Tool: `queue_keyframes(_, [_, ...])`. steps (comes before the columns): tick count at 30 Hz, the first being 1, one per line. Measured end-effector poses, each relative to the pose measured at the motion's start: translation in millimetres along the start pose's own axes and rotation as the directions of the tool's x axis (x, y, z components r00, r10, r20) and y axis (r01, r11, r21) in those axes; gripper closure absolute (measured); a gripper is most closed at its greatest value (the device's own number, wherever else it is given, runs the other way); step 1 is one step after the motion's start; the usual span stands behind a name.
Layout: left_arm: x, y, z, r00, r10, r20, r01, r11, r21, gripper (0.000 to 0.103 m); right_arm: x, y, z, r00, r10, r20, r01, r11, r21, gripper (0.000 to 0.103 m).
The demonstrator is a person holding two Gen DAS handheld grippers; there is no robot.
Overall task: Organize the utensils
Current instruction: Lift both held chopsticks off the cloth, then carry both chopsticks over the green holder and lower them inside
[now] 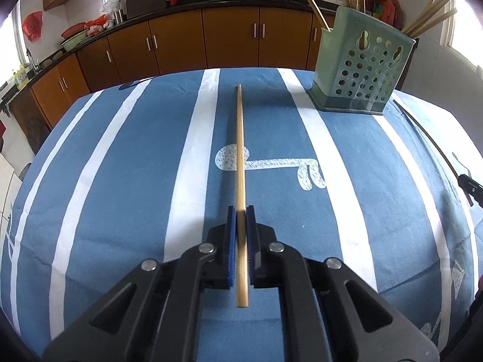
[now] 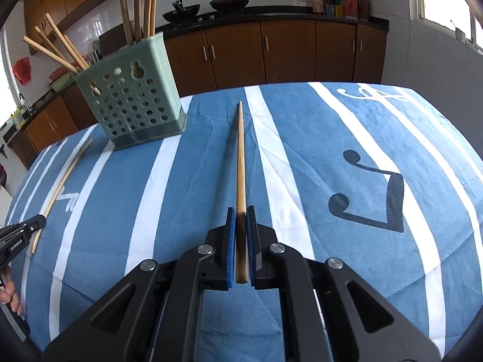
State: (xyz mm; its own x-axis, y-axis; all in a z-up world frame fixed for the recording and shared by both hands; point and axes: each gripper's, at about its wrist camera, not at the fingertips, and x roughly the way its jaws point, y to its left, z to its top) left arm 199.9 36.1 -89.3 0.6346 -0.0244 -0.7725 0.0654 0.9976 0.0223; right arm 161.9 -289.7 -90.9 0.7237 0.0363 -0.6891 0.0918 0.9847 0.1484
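Chopsticks were the things to sort. The left gripper (image 1: 241, 211) was closed on one chopstick (image 1: 240, 163), with both blue pads pressed against its thick end. This stick pointed forward over the cloth (image 1: 120, 181), and its back end stuck out behind the pads. The right gripper (image 2: 241, 211) was closed in the same way on a second chopstick (image 2: 240, 163), whose thin tip pointed toward the far edge of the table. Whether the tips touched the cloth I could not tell.

A green holder (image 1: 362, 69) with round holes stood upright on the far part of the cloth. It was to the right in the left view and to the left (image 2: 132, 102) in the right view. Several chopsticks already stood inside it, leaning outward above the rim.

In the right view the left gripper (image 2: 22, 235) showed at the left edge, and white letters on its side read about "GenRobot.AI", though they were small. A hand (image 2: 9, 292) was just below it.

The cloth was blue with white stripes and printed music notes (image 2: 371, 193). No other writing could be read.
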Motion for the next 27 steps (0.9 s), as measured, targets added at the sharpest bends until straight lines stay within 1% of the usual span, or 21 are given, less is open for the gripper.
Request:
queue_keyframes(5, [-25, 4, 10, 0.998, -0.016, 0.06, 0.017, 1.0, -0.021, 0.096, -25, -8, 13, 0.996, 0.013, 0.088, -0.015, 0.999, 0.032, 0.095])
queue_keyframes(10, [-52, 8, 24, 0.99, -0.033, 0.135, 0.038, 0.999, -0.036, 0.096, -40, -11, 23, 0.988, 0.017, 0.156, -0.024, 0.999, 0.047, 0.095])
queue_keyframes(14, [-75, 10, 34, 0.978, -0.044, 0.202, 0.053, 0.998, -0.042, 0.095, -49, -12, 30, 0.98, 0.021, 0.199, -0.033, 0.998, 0.057, 0.095])
queue_keyframes(20, [-99, 8, 48, 0.959, -0.06, 0.278, 0.076, 0.996, -0.048, 0.096, -66, -11, 44, 0.963, 0.03, 0.269, -0.049, 0.997, 0.066, 0.095])
queue_keyframes(27, [-116, 7, 59, 0.942, -0.061, 0.33, 0.081, 0.996, -0.047, 0.096, -84, -7, 56, 0.941, 0.045, 0.337, -0.066, 0.996, 0.052, 0.095])
